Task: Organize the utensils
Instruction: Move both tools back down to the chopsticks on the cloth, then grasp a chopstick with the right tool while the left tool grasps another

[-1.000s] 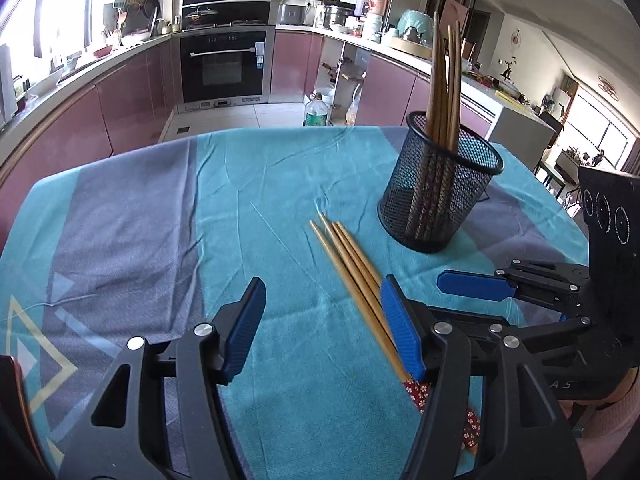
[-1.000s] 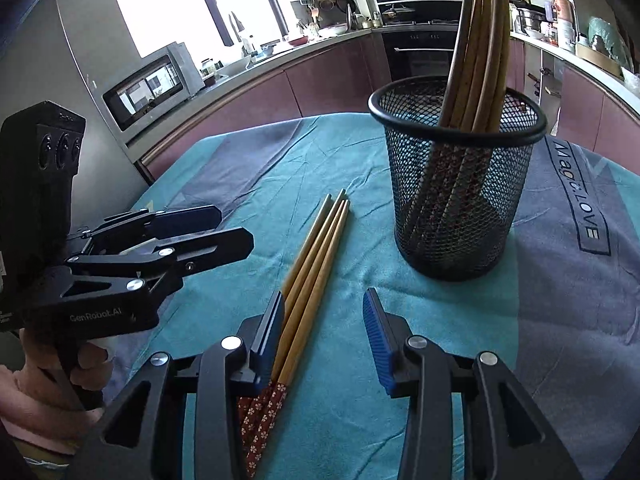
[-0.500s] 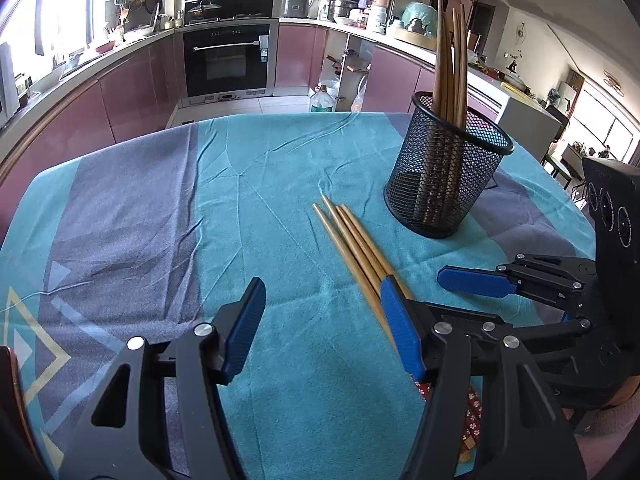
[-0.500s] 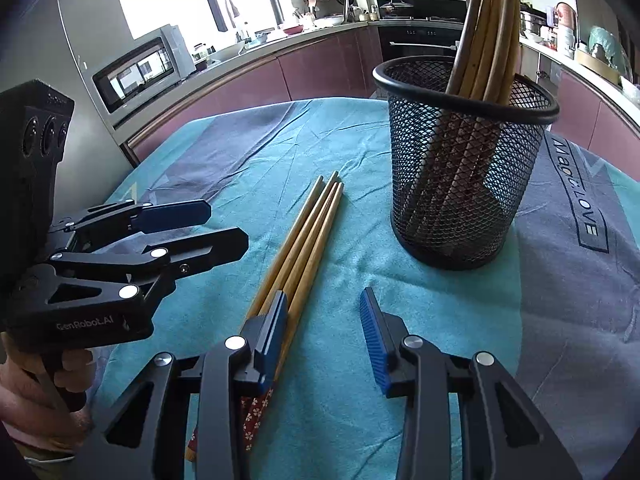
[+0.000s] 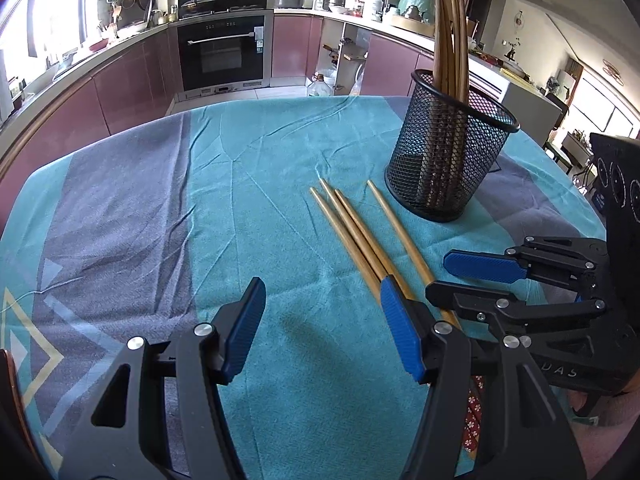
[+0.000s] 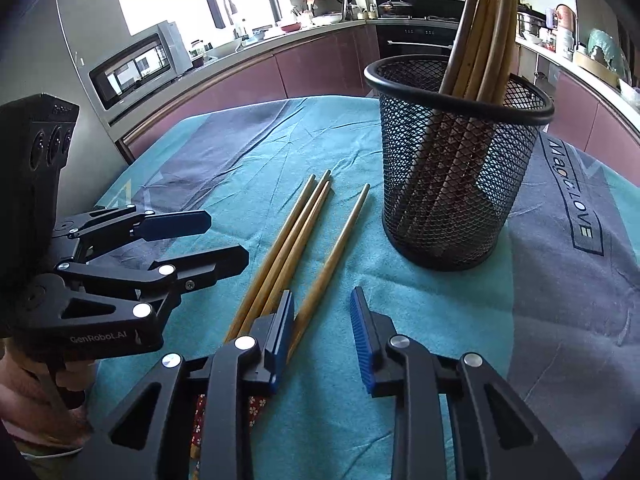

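Several wooden chopsticks [image 5: 352,232] with red patterned ends lie on the teal tablecloth; one chopstick [image 5: 396,226] lies apart from the bundle, closer to the holder. A black mesh holder [image 5: 448,152] stands upright with several chopsticks in it. My left gripper [image 5: 322,332] is open and empty, left of the chopsticks' near ends. My right gripper [image 6: 322,340] is open, its left finger between the bundle [image 6: 288,240] and the single chopstick [image 6: 336,248], which lies between the jaws. The holder [image 6: 452,160] stands ahead to the right. Each gripper shows in the other's view [image 5: 476,276] [image 6: 208,236].
The table [image 5: 120,208] carries a teal and grey cloth with folds. Kitchen counters, an oven [image 5: 222,52] and a microwave [image 6: 136,68] line the room behind. The table's far edge lies just beyond the holder.
One chopstick has separated from the bundle and now lies nearer the holder. The right gripper has shifted so this chopstick lies between its jaws. Both grippers stay open.
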`<state>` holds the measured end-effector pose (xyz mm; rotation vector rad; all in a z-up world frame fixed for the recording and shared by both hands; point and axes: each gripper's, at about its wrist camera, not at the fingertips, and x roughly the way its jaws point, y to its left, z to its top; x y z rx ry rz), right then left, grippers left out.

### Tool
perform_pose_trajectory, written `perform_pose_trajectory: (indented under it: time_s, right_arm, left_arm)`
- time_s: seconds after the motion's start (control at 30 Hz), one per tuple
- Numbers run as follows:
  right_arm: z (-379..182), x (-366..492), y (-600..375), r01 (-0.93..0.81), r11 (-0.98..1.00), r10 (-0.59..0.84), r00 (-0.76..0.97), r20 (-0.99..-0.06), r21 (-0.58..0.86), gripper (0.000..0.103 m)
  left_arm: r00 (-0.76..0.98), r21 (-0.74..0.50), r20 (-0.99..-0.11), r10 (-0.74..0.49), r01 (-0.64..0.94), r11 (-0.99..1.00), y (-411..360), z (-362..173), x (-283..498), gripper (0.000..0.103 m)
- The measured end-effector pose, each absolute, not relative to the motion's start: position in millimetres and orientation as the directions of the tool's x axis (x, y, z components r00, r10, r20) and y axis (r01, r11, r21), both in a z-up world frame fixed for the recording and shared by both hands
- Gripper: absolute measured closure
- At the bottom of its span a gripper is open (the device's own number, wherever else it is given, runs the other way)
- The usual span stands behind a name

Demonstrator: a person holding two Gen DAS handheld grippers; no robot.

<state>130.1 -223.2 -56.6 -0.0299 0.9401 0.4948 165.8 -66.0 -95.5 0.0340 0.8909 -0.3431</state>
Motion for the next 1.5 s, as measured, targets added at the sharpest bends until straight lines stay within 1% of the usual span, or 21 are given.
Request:
perform_pose_trajectory:
  time_s: [0.33,0.57,0.67,0.73,0.8,0.83,1.0,1.17,1.27,1.3,1.33,1.37,1.47,1.5]
  right_arm:
    - [-57.3,131.8,-221.7,-0.422,0.888,0.392,0.487,-0.78,0.183,0.078]
    - [-57.0,132.0,-222.3,-0.423,0.888,0.389,0.489,-0.781,0.177,0.079]
    - [-57.1,132.4,-218.8,-0.428,0.89,0.374,0.497,-0.783,0.154,0.08]
    - [-56.9,133.7,-216.8,-0.429,0.892,0.366,0.501,-0.784,0.142,0.08]
    - [-56.8,136.0,-215.8,-0.43,0.892,0.362,0.502,-0.785,0.137,0.08]
    - [-56.8,137.3,-215.2,-0.43,0.893,0.36,0.502,-0.786,0.134,0.08]
    - [-57.8,144.0,-212.4,-0.425,0.896,0.352,0.506,-0.787,0.127,0.084]
    - [-59.2,151.4,-209.9,-0.408,0.902,0.351,0.51,-0.785,0.138,0.083]
    - [-59.6,153.1,-208.9,-0.407,0.903,0.349,0.512,-0.785,0.136,0.084]
    - [-59.7,153.2,-209.1,-0.405,0.904,0.348,0.513,-0.785,0.136,0.086]
    - [-59.9,153.5,-210.1,-0.4,0.906,0.347,0.514,-0.785,0.139,0.09]
    - [-60.0,154.1,-211.7,-0.397,0.906,0.353,0.512,-0.783,0.148,0.092]
    - [-61.3,155.2,-217.5,-0.384,0.904,0.375,0.505,-0.777,0.187,0.098]
    - [-61.7,155.2,-219.2,-0.38,0.904,0.381,0.503,-0.776,0.197,0.098]
  left_arm:
    - [0.553,-0.096,-0.782,-0.286,0.346,0.933,-78.1,-104.9,168.3,0.044]
    - [0.551,-0.072,-0.788,-0.274,0.36,0.93,-76.3,-106.7,166.6,0.058]
    - [0.541,-0.085,-0.791,-0.288,0.368,0.926,-73.5,-106.2,167.8,0.069]
    - [0.539,-0.089,-0.79,-0.291,0.368,0.925,-73.1,-106.7,168.8,0.071]
    - [0.54,-0.088,-0.79,-0.29,0.368,0.925,-73.8,-107.0,170.3,0.081]
    - [0.539,-0.091,-0.789,-0.294,0.37,0.925,-74.5,-107.1,170.9,0.083]
    - [0.541,-0.096,-0.788,-0.294,0.364,0.926,-74.7,-107.5,172.5,0.084]
    - [0.541,-0.11,-0.788,-0.294,0.346,0.932,-73.3,-107.7,176.2,0.08]
    - [0.549,-0.101,-0.787,-0.283,0.338,0.936,-76.1,-108.0,176.8,0.08]
    - [0.55,-0.097,-0.786,-0.281,0.339,0.936,-77.0,-108.2,176.4,0.08]
    - [0.552,-0.094,-0.786,-0.278,0.339,0.936,-77.9,-108.1,176.3,0.08]
    - [0.553,-0.093,-0.786,-0.276,0.336,0.937,-78.2,-107.9,176.4,0.08]
    - [0.561,-0.082,-0.786,-0.259,0.321,0.944,-78.4,-108.0,176.0,0.085]
    - [0.562,-0.086,-0.786,-0.259,0.316,0.945,-77.9,-107.4,176.0,0.087]
